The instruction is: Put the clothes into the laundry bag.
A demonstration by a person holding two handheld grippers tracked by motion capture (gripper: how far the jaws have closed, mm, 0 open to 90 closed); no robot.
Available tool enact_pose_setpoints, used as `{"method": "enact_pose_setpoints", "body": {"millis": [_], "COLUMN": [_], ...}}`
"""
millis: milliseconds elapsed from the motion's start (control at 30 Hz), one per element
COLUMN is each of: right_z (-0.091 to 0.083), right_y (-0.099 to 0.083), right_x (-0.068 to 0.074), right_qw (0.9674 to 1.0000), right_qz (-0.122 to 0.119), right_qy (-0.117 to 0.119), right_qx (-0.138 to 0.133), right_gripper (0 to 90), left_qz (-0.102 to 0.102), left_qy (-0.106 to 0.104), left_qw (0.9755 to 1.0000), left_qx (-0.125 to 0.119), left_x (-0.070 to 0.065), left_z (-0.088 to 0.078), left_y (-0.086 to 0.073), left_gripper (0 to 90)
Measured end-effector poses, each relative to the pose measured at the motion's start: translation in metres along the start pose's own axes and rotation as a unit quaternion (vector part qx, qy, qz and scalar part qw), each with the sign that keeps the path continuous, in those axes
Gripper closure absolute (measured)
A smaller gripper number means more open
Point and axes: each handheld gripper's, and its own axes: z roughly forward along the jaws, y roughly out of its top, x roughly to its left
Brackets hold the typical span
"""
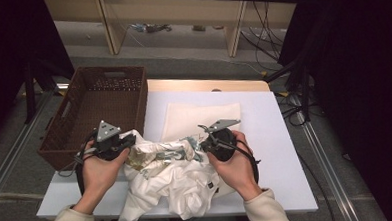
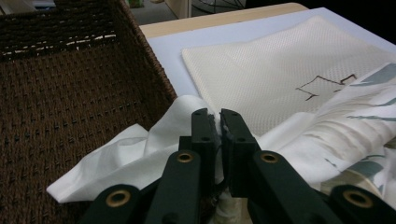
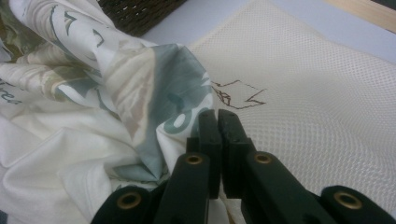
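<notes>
the white shirt (image 1: pixel 172 174) with a green picture lies bunched up at the near edge of the table (image 1: pixel 281 152), partly on a cream mesh bag (image 1: pixel 204 117); the left gripper (image 2: pixel 217 122) pinches a white fold of it beside the brown basket (image 1: pixel 98 102); the right gripper (image 3: pixel 218 122) is clamped tight on the shirt's printed part
</notes>
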Motion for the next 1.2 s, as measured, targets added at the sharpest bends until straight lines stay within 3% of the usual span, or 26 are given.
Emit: {"method": "enact_pose_setpoints", "body": {"millis": [100,233,300,333,367,400,433,500,700,867,933,967,1033,1067,1200], "right_z": [0.0,0.0,0.0,0.0,0.0,-0.001,-0.001,-0.001,-0.001,-0.001,-0.001,-0.002,-0.001,-0.002,-0.002], "right_y": [0.0,0.0,0.0,-0.001,0.0,0.0,-0.001,-0.001,-0.001,-0.001,-0.001,-0.001,-0.001,-0.001,0.0], "right_x": [-0.001,-0.002,-0.003,-0.004,-0.005,-0.003,-0.003,-0.004,-0.004,-0.004,-0.004,-0.003,-0.006,-0.005,-0.002], "right_qw": [1.0,1.0,1.0,1.0,1.0,1.0,1.0,1.0,0.9999,0.9999,1.0,0.9999,0.9999,1.0,1.0], "right_qz": [-0.002,-0.001,-0.008,-0.005,-0.009,0.005,0.008,0.009,0.011,0.013,0.008,0.011,-0.011,0.001,0.002], "right_qy": [0.001,0.0,-0.001,-0.001,0.0,-0.001,-0.001,-0.001,-0.004,-0.002,-0.003,-0.003,-0.003,-0.003,0.003], "right_qx": [0.0,0.0,-0.003,-0.004,-0.003,0.0,0.002,0.001,0.0,-0.001,-0.003,-0.002,-0.009,-0.004,-0.002], "right_gripper": [90.0,90.0,90.0,90.0,90.0,90.0,90.0,90.0,90.0,90.0,90.0,90.0,90.0,90.0,90.0], "left_qz": [-0.004,0.01,0.028,0.017,0.028,0.032,0.044,0.049,0.071,0.084,0.1,0.095,0.095,0.093,0.105], "left_qy": [-0.014,-0.038,-0.057,-0.063,-0.071,-0.081,-0.085,-0.096,-0.133,-0.173,-0.179,-0.184,-0.185,-0.186,-0.176], "left_qw": [0.9996,0.998,0.9961,0.9957,0.9946,0.9933,0.9922,0.9905,0.9848,0.9797,0.9778,0.9776,0.978,0.9781,0.9786], "left_qx": [-0.025,-0.049,-0.061,-0.065,-0.07,-0.077,-0.079,-0.086,-0.086,-0.056,-0.042,-0.035,-0.018,-0.01,0.02], "left_x": [-0.005,-0.019,-0.026,-0.031,-0.035,-0.041,-0.045,-0.054,-0.087,-0.123,-0.132,-0.137,-0.141,-0.143,-0.144], "left_z": [-0.005,-0.016,-0.02,-0.022,-0.024,-0.027,-0.03,-0.033,-0.034,-0.015,-0.003,0.003,0.014,0.02,0.04], "left_y": [0.004,0.011,0.016,0.016,0.019,0.021,0.024,0.027,0.032,0.025,0.021,0.019,0.015,0.012,0.003], "left_gripper": [84.3,84.5,84.5,84.5,84.5,84.5,84.5,84.5,84.5,84.5,84.5,84.4,84.4,84.4,84.3]}}
